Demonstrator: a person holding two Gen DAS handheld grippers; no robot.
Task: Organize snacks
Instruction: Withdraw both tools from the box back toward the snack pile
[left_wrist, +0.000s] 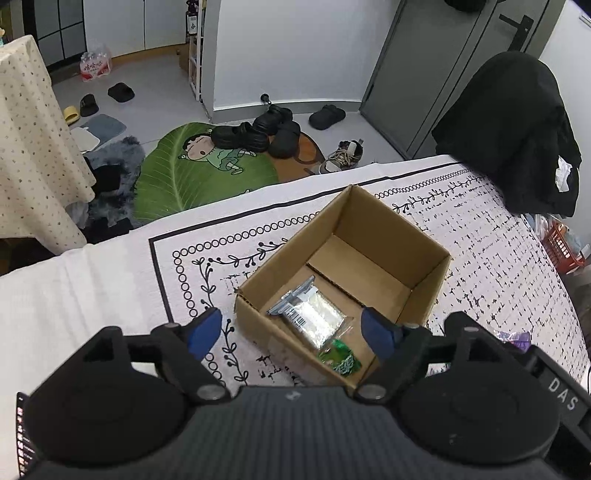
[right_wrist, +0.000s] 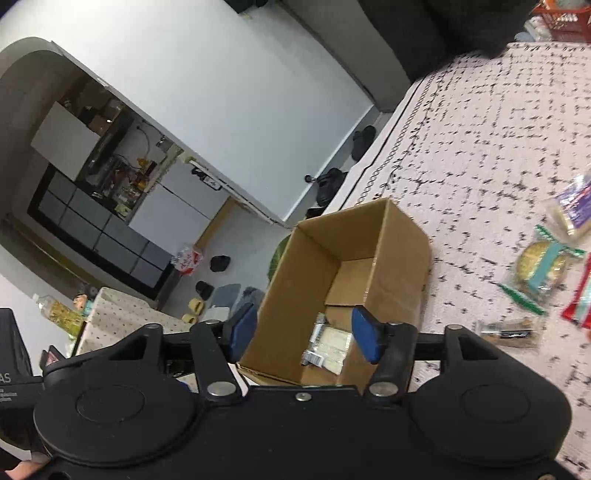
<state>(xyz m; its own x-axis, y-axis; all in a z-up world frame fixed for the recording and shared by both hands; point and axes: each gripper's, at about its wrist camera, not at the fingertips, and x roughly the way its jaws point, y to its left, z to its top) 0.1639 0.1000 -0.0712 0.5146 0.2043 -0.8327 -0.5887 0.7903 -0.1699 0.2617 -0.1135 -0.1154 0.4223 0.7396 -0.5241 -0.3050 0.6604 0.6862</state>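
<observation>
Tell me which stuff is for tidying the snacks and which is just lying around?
For the job: cardboard box; silver packet and green packet inside it; round cracker pack, purple pack and dark bar on the tablecloth.

Just lying around: shoes, leaf rug, black jacket, water bottles.

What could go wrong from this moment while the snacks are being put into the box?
The left hand-held gripper hangs open over the cardboard box's near wall and could snag or push this light box. Loose packets such as the round cracker pack lie apart on the tablecloth; thin wrappers may slip from the fingers.
</observation>
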